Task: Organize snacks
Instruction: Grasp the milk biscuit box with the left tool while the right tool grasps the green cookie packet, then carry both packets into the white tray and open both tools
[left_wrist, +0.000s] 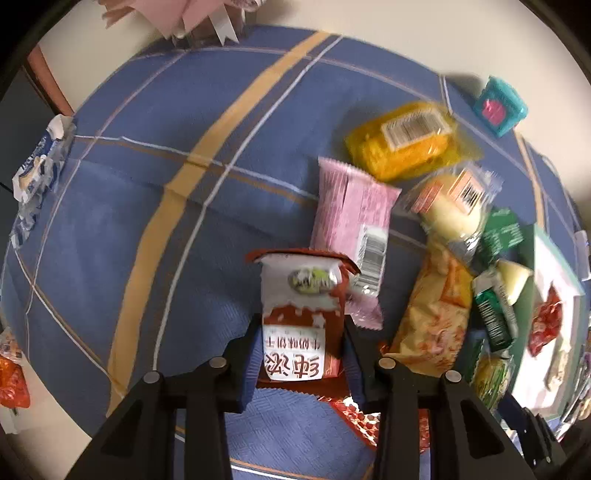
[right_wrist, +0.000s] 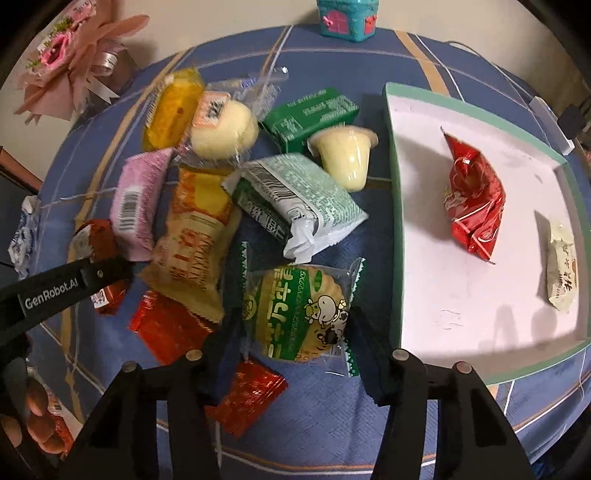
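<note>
My left tongs (left_wrist: 301, 339) grip a red-and-white biscuit packet (left_wrist: 299, 314) above the blue-clothed counter (left_wrist: 147, 221). My right tongs (right_wrist: 293, 332) flank a green round-cracker packet (right_wrist: 299, 314), apparently clamping it, just beside the green-rimmed tray (right_wrist: 393, 206).

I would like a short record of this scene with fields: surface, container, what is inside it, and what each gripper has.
surface: blue plaid tablecloth
container: green-edged white box, open
inside box: red packet; pale packet
left gripper: shut on red-and-white biscuit packet
right gripper: fingers either side of green cow-print cracker packet, contact unclear
loose pile: pink packet, pudding cup, others
</note>
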